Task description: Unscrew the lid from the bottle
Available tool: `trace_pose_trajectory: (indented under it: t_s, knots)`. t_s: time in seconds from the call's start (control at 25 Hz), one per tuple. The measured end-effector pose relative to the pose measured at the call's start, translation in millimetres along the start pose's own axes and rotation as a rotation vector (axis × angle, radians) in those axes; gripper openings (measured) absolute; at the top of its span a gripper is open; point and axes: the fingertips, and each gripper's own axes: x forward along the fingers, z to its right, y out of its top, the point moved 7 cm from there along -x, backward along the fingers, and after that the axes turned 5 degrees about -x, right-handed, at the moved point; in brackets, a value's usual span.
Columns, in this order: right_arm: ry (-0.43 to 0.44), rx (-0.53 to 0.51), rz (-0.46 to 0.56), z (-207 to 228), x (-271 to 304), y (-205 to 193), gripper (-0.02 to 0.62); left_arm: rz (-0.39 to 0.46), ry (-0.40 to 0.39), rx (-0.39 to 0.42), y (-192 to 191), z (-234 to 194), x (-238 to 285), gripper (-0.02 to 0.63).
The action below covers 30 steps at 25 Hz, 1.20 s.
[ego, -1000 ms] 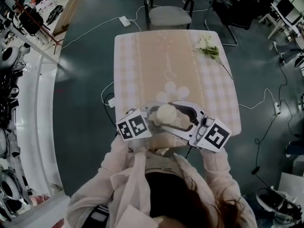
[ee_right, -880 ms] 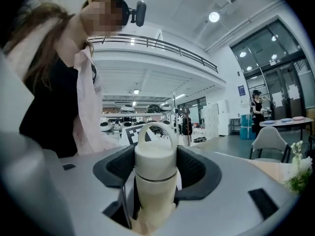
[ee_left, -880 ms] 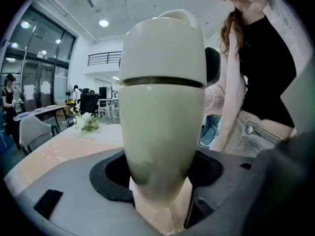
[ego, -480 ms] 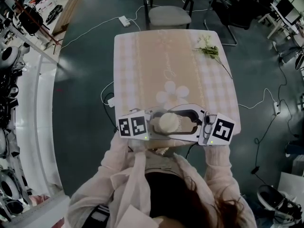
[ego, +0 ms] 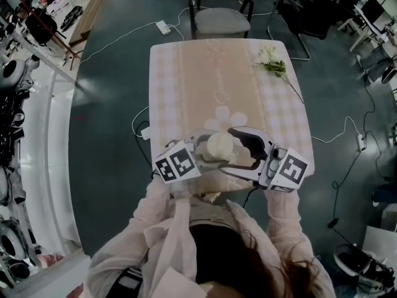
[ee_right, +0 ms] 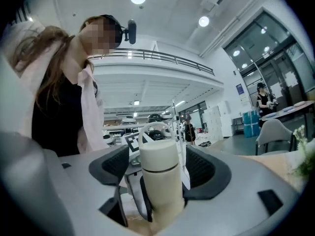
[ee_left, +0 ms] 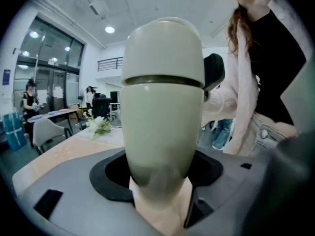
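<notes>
A checked table point(ego: 205, 79) is seen on a dark floor point(ego: 105, 141); a grey chair point(ego: 220, 18) is drawn up at the table's far end, and white cables point(ego: 133, 124) are trailed around the table.

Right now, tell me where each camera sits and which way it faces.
Head view: on the person's head, facing steeply down at the table; hair and sleeves show.
Left claw view: on the left claw, facing along jaws shut on the bottle, flowers beyond; the person's torso at right.
Right claw view: on the right claw, facing roughly the opposite way; jaws, just opened wider, stand clear of the lid; the torso at left.
Shared: both claw views see the bottle.
</notes>
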Motion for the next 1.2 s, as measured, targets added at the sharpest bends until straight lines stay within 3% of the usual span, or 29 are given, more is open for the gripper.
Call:
trace_pose_trajectory:
  t_s: [0.24,0.6,0.92,1.2]
  knots:
    - [-0.257,0.004,-0.021,5.4,3.9,-7.4,0.356,-0.020,0.234,-0.065,-4.4,-15.0,-0.8,0.316]
    - [-0.497,-0.006,-0.060,-0.2,17.5,-8.9,0.338,0.026,0.408,-0.143,-1.0,-20.7,5.1,0.316]
    - [-0.545,-0.021,-0.058,1.4,23.7,-7.2,0.318,-0.008,0.396,-0.148,-6.3,-14.4,12.4,0.316]
    - [-0.492,-0.047,-0.086,1.9,25.6,-8.8,0.307,-0.037,0.325,-0.135,-8.9,-10.2,13.6,0.316]
